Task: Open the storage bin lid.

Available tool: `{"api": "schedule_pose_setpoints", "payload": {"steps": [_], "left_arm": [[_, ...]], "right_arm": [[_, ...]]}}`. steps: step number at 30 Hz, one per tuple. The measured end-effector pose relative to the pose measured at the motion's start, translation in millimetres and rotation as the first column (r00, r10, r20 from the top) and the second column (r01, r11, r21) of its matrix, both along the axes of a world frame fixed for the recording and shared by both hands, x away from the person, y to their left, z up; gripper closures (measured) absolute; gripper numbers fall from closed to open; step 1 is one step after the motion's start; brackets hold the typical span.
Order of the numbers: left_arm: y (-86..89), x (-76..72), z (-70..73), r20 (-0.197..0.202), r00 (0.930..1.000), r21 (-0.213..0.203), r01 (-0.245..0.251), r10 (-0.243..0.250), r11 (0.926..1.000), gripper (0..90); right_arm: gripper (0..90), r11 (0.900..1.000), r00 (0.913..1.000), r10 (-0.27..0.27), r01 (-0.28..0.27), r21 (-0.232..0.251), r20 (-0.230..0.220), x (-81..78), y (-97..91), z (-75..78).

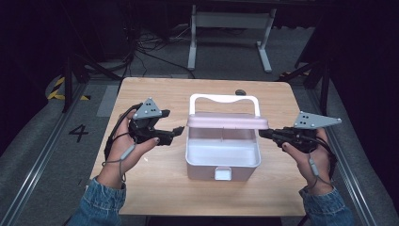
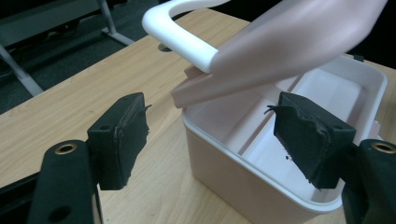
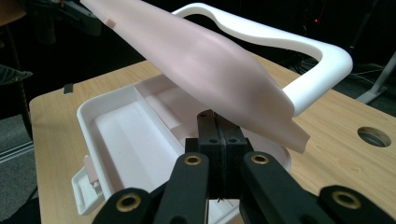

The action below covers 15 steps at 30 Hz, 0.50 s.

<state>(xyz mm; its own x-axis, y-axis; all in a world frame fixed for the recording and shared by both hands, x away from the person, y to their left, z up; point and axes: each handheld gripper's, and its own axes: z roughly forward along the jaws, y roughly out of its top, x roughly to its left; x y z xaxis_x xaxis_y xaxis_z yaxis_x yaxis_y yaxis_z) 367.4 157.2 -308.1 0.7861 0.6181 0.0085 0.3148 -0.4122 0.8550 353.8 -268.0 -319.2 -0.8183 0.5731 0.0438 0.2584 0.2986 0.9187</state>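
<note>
A pale pink storage box (image 1: pixel 222 160) stands on the wooden table (image 1: pixel 155 188) between the two grippers, its pink lid (image 1: pixel 227 123) raised partway and its white handle (image 1: pixel 224 100) arching above the lid. The right gripper (image 1: pixel 264 134), held in the person's right hand (image 1: pixel 310 153), meets the lid at that end; in the right gripper view its black jaws stand pressed together directly beneath the lid's (image 3: pixel 210 65) underside, and whether any of the lid's edge lies between them cannot be told. Beyond and to the left of those jaws lies the box's white interior (image 3: pixel 135 135), crossed by a low divider, with the front latch (image 3: pixel 88 186) at the lower left; the handle (image 3: pixel 299 51) runs above and to the right. The left gripper (image 1: pixel 178 132), in the person's left hand (image 1: pixel 126 146), sits just beside the box's other end, its jaws spread wide and holding nothing. In the left gripper view the left pad (image 2: pixel 121 140) is over bare table (image 2: pixel 70 107), the right pad (image 2: pixel 310 140) over the box's (image 2: pixel 233 172) open interior, with the tilted lid (image 2: pixel 289 46) ahead and above them
</note>
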Motion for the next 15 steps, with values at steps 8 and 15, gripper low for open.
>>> {"api": "schedule_pose_setpoints", "payload": {"steps": [8, 15], "left_arm": [[-10.0, -0.8, -6.3, -0.002, 1.0000, -0.023, 0.009, -0.009, 0.9997, 26.3], [-26.0, 2.1, -7.2, 0.017, 0.9996, -0.048, 0.025, -0.024, 0.9985, 24.7]], "right_arm": [[90.0, 0.9997, 0.9998, -0.012, 0.012, 0.023, 0.014, 1.9, -1.3, 0.5], [90.0, 0.9991, 0.9996, -0.020, 0.019, 0.038, 0.021, 3.0, -2.7, 0.7]]}}
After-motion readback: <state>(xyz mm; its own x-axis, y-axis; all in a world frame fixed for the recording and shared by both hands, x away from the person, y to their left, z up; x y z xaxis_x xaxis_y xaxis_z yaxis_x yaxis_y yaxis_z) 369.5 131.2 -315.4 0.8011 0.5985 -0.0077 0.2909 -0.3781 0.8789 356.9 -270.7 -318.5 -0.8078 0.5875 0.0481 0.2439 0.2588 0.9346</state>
